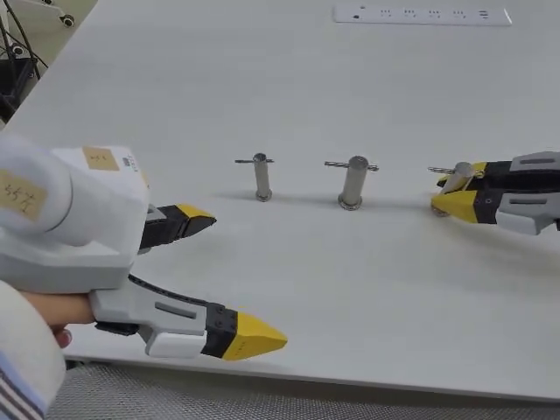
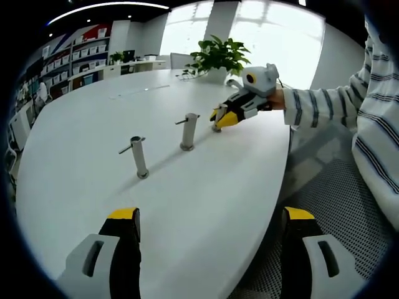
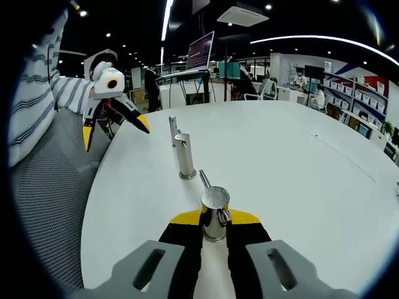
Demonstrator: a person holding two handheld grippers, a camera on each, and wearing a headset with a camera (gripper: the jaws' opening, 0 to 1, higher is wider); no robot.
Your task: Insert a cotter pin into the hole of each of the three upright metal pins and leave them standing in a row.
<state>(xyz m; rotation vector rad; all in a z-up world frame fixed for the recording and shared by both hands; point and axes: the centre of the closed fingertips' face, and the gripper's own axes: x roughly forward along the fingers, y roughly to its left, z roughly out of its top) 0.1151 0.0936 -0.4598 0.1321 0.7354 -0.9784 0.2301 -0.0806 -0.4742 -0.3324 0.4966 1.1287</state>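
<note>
Three upright metal pins stand in a row on the white table (image 1: 367, 280), each with a thin cotter pin through its top. The left pin (image 1: 262, 179) (image 2: 138, 157) and the middle pin (image 1: 353, 184) (image 2: 188, 131) stand free. My right gripper (image 1: 455, 199) (image 3: 215, 219) is shut on the right pin (image 1: 458, 178) (image 3: 215, 208), its yellow-tipped jaws pressed to both sides of the shaft. A cotter pin (image 1: 440, 170) pokes out to the left of that pin. My left gripper (image 1: 232, 278) (image 2: 212, 221) hovers open near the table's front edge, holding nothing.
A white power strip (image 1: 422, 15) lies at the table's far edge. The table's front edge (image 1: 350, 378) runs just below my left gripper, with grey mesh flooring beyond it. A potted plant (image 2: 218, 55) stands at the far end. Striped sleeves (image 2: 374, 124) are close by.
</note>
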